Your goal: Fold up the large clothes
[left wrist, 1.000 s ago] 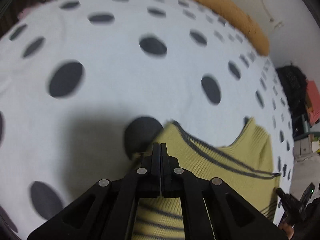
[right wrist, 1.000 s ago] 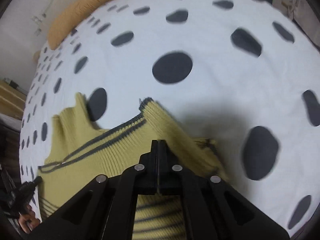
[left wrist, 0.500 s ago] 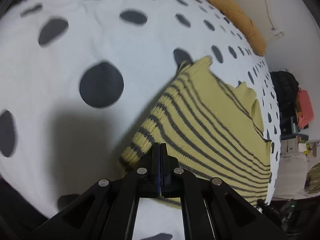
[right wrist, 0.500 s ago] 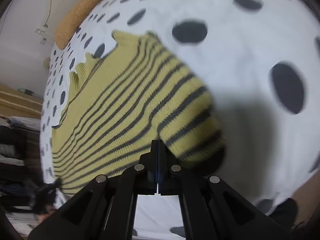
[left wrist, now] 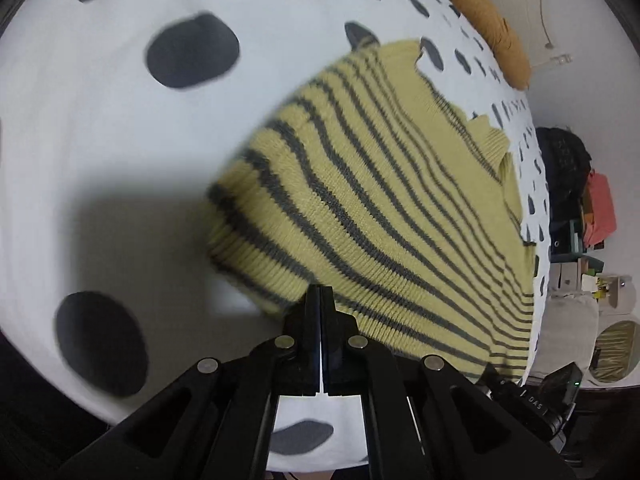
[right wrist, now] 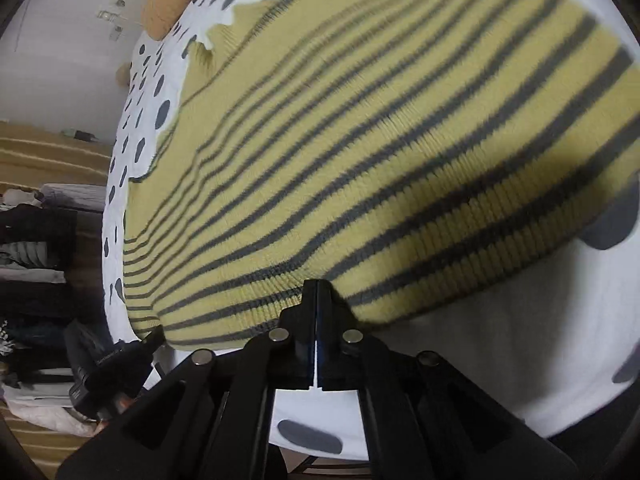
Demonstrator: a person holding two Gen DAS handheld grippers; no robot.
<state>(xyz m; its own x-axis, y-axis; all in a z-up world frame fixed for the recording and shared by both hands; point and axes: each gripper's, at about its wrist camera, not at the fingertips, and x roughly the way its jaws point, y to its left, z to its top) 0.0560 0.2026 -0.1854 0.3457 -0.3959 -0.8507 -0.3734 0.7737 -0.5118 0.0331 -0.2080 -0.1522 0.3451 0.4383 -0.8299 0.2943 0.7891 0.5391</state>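
While the sweater (left wrist: pixel 384 216) is spread on the spotted bed (left wrist: pixel 100 128), its ribbed hem is pinched by closed left fingers (left wrist: pixel 316 300) and right fingers (right wrist: pixel 310 296).

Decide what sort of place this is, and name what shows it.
Probably a bedroom: a yellow striped sweater lies on a white bedcover with dark spots, an orange pillow sits at its far end, and clothes are piled nearby.

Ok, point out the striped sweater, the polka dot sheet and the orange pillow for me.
striped sweater (left wrist: pixel 380 208), left wrist view, middle of its yellow knit body.
polka dot sheet (left wrist: pixel 100 140), left wrist view, bare white patch left of the sweater.
orange pillow (left wrist: pixel 492 28), left wrist view, along its upper surface near the wall.
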